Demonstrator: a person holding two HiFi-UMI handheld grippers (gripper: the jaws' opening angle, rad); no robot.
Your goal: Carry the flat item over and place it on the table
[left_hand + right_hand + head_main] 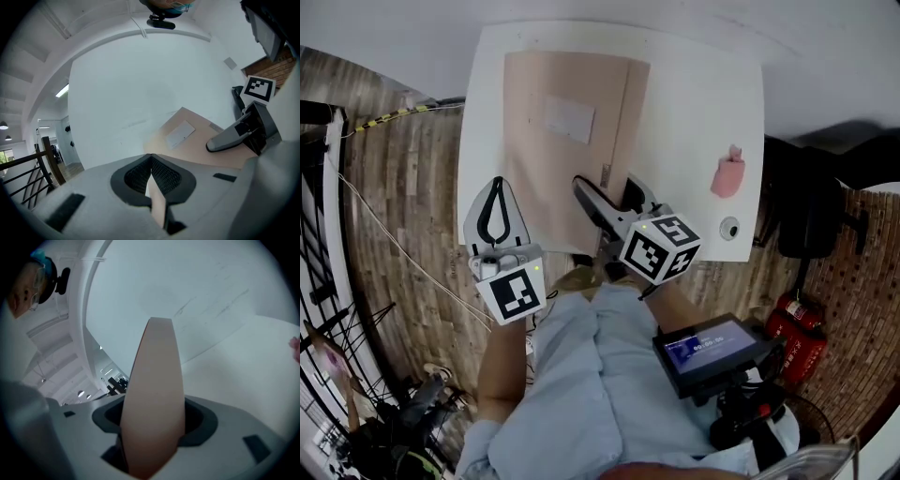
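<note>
**Left gripper** (496, 202): held low at the near left edge of the table (694, 103), pointing away from the person. Its marker cube (514, 292) is on top and a bare forearm (500, 366) is behind it. The jaws are pressed together on a thin edge of the envelope (553, 178).

**Right gripper** (607, 199): just to the right of the left one, angled toward the left, with its cube (661, 247) tilted. The jaws are clamped on the envelope's near edge. In the right gripper view the sheet bows up between them.

**Envelope:** flat and tan, with a white label (569, 119). It is spread over the left half of the white table, its near edge at the table's front edge. Whether it rests fully on the top or hangs just above cannot be told.

**Hidden:** both hands are behind the cubes. The envelope's near left corner is under the left gripper.

**Also:** a small pink thing (727, 173) lies on the table's right side, well apart from the envelope. It is too small to identify.
</note>
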